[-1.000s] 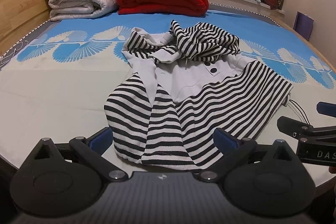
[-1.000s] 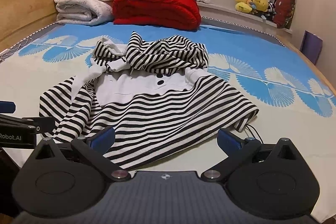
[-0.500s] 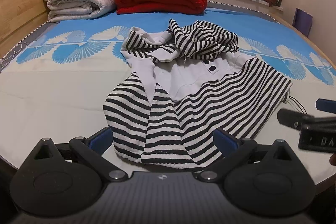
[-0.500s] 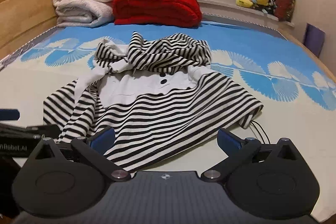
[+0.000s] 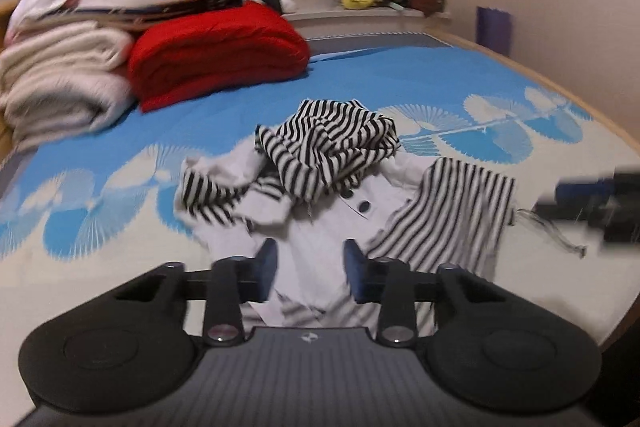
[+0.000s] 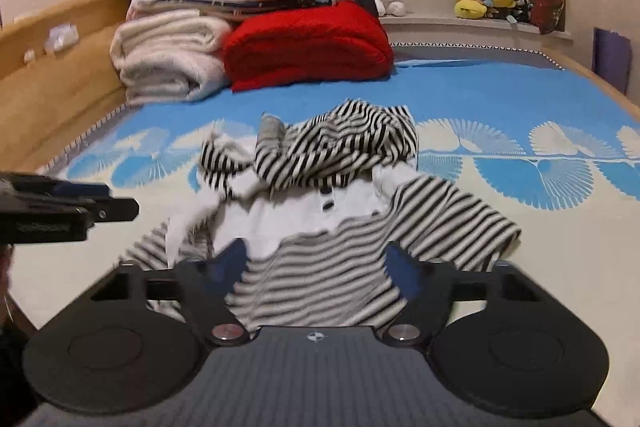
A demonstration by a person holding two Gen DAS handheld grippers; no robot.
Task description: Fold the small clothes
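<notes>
Both claws closing on striped hoodie hem on bed, cloth between jaws: left claw, right claw

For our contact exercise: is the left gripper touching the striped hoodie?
Touching. The left wrist view shows the striped hoodie's pale fabric filling the gap between the left gripper's closing jaws, lying against both blue pads.

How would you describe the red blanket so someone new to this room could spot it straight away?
Look to the far end of the bed with its blue fan-patterned cover, towards the window. There the folded red blanket lies beside a roll of cream blankets, beyond the striped hoodie. It is the only bright red bundle; its neighbours are cream, white or dark teal.
</notes>
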